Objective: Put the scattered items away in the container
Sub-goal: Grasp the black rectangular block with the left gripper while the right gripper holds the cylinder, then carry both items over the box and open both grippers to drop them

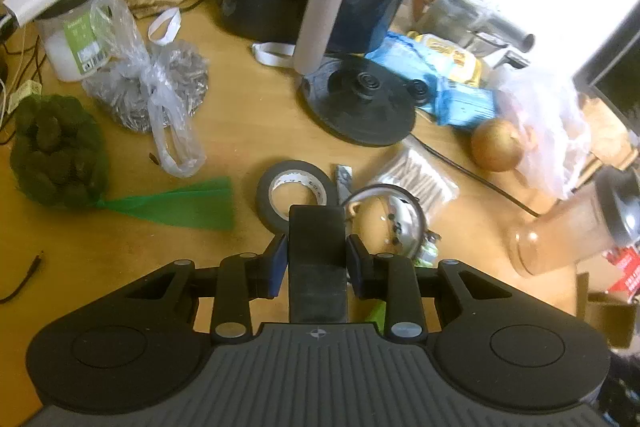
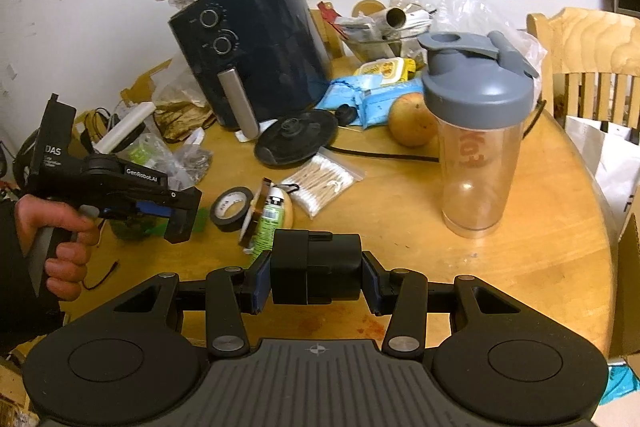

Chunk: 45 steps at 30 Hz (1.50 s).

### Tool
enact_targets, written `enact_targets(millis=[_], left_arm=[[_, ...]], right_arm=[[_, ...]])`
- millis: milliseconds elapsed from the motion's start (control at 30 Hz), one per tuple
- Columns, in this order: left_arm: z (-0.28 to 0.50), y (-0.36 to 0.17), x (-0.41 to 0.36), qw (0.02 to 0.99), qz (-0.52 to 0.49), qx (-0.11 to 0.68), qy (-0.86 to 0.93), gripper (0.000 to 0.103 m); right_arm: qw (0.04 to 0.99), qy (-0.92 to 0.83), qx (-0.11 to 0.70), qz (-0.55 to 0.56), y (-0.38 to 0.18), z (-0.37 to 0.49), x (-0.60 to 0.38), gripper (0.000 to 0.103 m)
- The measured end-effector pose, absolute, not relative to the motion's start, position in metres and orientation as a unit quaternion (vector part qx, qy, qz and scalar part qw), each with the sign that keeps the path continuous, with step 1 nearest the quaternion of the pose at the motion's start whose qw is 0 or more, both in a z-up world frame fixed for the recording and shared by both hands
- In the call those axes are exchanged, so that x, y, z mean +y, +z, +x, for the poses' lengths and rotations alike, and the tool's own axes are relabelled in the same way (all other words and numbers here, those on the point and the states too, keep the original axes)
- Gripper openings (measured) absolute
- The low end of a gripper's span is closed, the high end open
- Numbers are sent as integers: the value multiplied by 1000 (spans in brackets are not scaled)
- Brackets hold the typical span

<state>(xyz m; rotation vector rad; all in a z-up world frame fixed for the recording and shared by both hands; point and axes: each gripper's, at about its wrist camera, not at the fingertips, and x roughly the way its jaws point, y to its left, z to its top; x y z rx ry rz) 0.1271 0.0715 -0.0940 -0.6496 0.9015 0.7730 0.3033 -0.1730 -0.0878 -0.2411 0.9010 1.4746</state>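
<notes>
Our left hand-held gripper (image 1: 317, 263) pinches a flat black block (image 1: 318, 247) above the counter (image 1: 120, 267); our right hand-held gripper (image 2: 316, 281) pinches a black adapter (image 2: 316, 267).

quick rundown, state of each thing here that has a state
left gripper: shut on a flat black block
right gripper: shut on a black boxy adapter
shaker bottle: upright, empty, spout cap flipped open
kettle base: bare, no kettle on it
cotton swab bag: lying flat
</notes>
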Motion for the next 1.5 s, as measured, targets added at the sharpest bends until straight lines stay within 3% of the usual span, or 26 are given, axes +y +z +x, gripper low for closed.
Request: enact_targets(millis=[667, 1500], left_arm=[[57, -45, -3, 789, -292, 399, 365, 31], [-8, -113, -63, 676, -395, 456, 422, 31]], right_arm=[[554, 711, 408, -144, -81, 278, -192, 48], [486, 715, 451, -222, -109, 227, -218, 48]])
